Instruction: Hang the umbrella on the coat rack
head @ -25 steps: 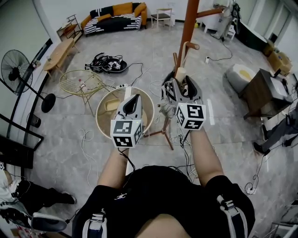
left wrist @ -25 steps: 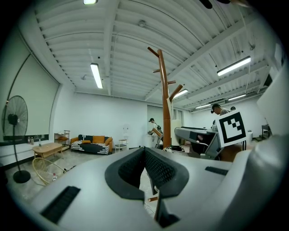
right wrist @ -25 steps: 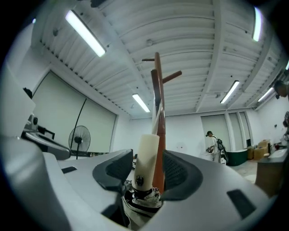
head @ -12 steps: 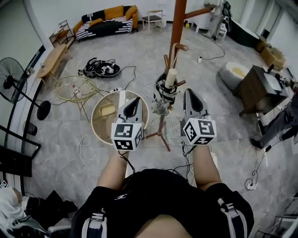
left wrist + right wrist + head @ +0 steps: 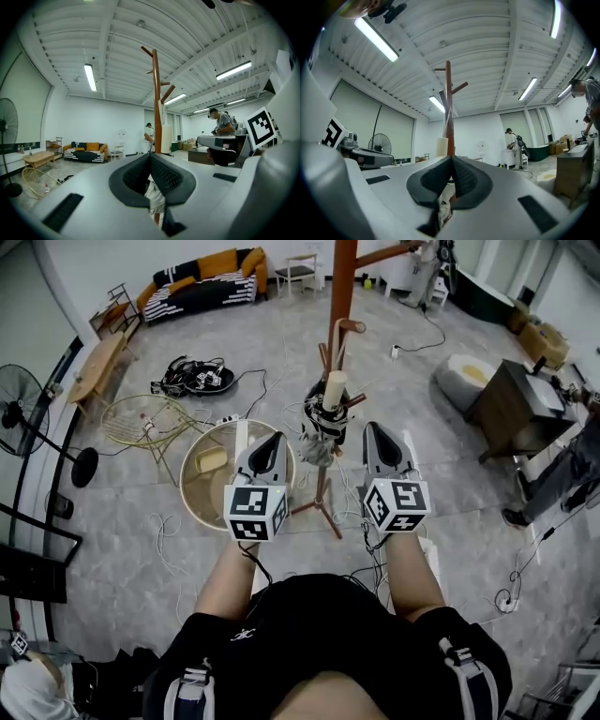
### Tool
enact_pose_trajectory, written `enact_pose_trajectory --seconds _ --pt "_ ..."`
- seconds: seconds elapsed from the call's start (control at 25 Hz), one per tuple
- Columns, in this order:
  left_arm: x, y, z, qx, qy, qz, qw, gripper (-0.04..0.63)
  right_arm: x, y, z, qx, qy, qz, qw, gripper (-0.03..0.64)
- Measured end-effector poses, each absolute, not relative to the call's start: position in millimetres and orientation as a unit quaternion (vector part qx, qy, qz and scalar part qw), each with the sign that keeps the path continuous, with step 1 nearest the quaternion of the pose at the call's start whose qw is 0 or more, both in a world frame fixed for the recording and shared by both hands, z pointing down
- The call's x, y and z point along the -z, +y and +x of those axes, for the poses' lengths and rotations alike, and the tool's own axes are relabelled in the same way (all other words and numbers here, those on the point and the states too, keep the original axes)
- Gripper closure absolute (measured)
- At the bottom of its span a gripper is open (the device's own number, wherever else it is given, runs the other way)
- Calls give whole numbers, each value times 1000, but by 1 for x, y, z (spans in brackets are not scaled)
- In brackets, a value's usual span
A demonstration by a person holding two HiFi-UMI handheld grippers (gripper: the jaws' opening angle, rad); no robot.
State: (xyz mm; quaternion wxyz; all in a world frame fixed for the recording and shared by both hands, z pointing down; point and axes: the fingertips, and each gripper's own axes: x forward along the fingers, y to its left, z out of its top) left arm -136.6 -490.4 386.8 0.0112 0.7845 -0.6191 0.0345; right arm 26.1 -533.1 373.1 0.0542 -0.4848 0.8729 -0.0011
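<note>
The brown wooden coat rack (image 5: 340,287) stands ahead of me. A folded dark umbrella (image 5: 320,427) with a cream handle (image 5: 333,390) hangs from a low peg, free of both grippers. My left gripper (image 5: 271,438) is held to the left of the umbrella, shut and empty. To its right, my right gripper (image 5: 376,428) is also shut with nothing in it. In the left gripper view the gripper (image 5: 151,157) points at the rack (image 5: 156,93) and the umbrella's cloth (image 5: 154,199). The right gripper (image 5: 451,158) faces the pole (image 5: 449,103) and cream handle (image 5: 442,146).
A round wicker basket (image 5: 202,493) sits just left of the rack's tripod foot, with cables on the floor around it. A wire chair (image 5: 141,418), a fan (image 5: 28,409) and a sofa (image 5: 197,282) are farther left. A dark cabinet (image 5: 506,399) and a person (image 5: 572,474) are at the right.
The right gripper, open around the umbrella's handle a second ago, has let go, shut and drawn back toward me. The umbrella stays hanging on the rack.
</note>
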Motion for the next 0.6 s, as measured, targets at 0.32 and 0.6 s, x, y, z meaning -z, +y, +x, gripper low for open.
enact_pose_trajectory --seconds 0.32,0.6 --pt "-386 -487 -134 -44 -621 782 6 578 -372 -529 19 1 879 -474 51 603" --pt "-379 -489 -143 -45 -623 781 2 578 -366 -532 7 8 879 -473 55 603"
